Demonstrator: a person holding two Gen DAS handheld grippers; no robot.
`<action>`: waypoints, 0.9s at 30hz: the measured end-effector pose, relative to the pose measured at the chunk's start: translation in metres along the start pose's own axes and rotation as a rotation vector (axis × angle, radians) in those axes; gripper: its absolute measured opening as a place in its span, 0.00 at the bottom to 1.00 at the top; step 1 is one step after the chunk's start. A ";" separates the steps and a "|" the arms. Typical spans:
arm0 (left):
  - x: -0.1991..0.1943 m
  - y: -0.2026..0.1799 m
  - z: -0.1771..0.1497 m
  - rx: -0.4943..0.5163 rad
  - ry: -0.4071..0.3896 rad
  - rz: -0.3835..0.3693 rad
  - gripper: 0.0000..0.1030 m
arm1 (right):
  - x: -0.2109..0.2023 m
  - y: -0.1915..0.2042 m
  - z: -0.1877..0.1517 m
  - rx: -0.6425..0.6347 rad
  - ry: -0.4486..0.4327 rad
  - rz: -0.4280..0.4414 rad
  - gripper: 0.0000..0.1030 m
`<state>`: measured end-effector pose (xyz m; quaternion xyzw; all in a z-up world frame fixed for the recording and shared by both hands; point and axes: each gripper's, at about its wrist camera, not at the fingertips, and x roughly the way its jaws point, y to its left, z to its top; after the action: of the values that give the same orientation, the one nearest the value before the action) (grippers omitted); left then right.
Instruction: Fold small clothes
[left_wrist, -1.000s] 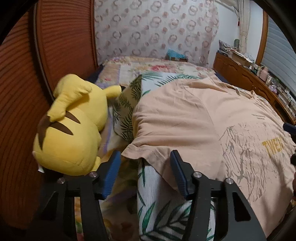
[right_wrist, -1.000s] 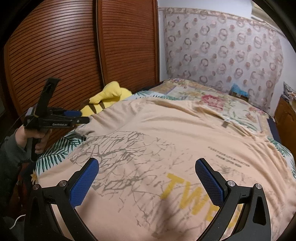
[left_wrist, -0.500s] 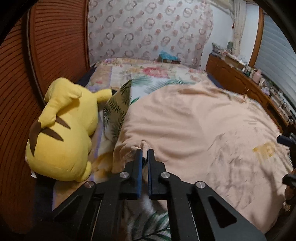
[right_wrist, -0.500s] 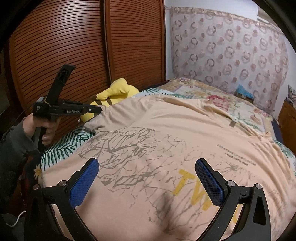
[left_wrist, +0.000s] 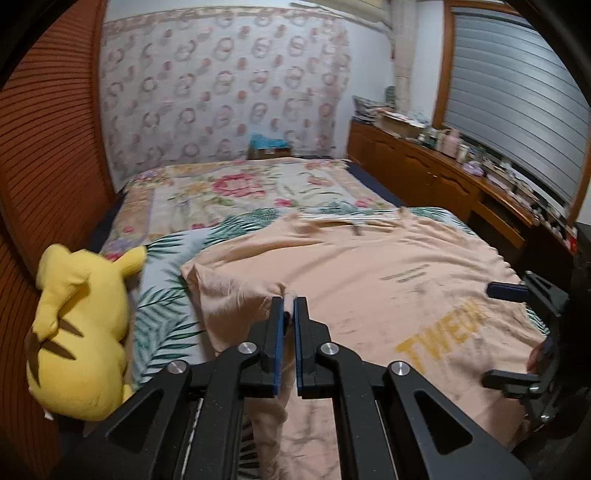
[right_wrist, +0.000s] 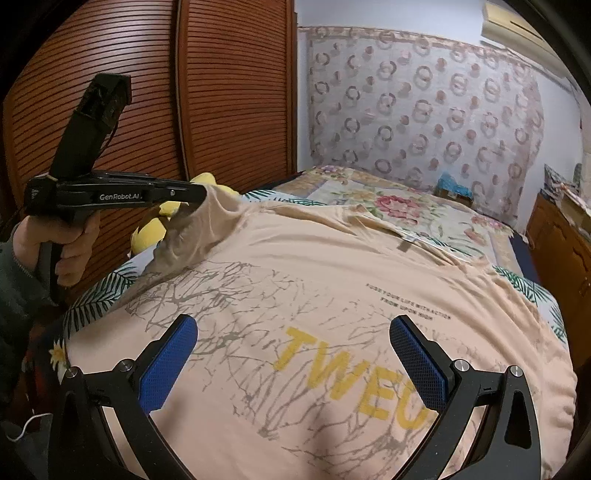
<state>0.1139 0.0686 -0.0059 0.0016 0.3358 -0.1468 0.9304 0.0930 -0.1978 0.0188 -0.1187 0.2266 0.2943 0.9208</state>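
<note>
A peach T-shirt (right_wrist: 332, 266) with a grey tree print and yellow letters lies spread on the bed; it also shows in the left wrist view (left_wrist: 369, 266). My left gripper (left_wrist: 289, 301) is shut on the shirt's left sleeve edge and holds it lifted off the bed. From the right wrist view the left gripper (right_wrist: 201, 197) shows at the left with the fabric hanging from it. My right gripper (right_wrist: 293, 326) is open and empty, just above the shirt's lower front, and appears at the right edge of the left wrist view (left_wrist: 513, 325).
A yellow plush toy (left_wrist: 77, 328) lies at the bed's left edge against the brown slatted wardrobe (right_wrist: 221, 92). A leaf-print cover (left_wrist: 166, 314) and floral quilt (left_wrist: 236, 184) lie under the shirt. A cluttered wooden sideboard (left_wrist: 461, 173) runs along the right.
My left gripper closed on the sleeve edge, then lifted it up and toward the shirt's middle. The right gripper stayed open above the shirt's front.
</note>
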 end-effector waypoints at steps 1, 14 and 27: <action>0.000 -0.004 0.001 0.003 -0.002 -0.003 0.05 | 0.001 0.002 -0.001 0.004 0.001 -0.002 1.00; -0.039 -0.004 -0.024 -0.025 -0.123 0.072 0.78 | 0.000 0.005 -0.002 0.007 0.000 -0.009 1.00; -0.054 0.026 -0.075 -0.110 -0.138 0.176 0.80 | 0.052 0.010 0.037 -0.109 0.041 0.126 0.62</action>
<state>0.0353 0.1159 -0.0326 -0.0300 0.2770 -0.0455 0.9593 0.1380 -0.1513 0.0250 -0.1601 0.2359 0.3612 0.8878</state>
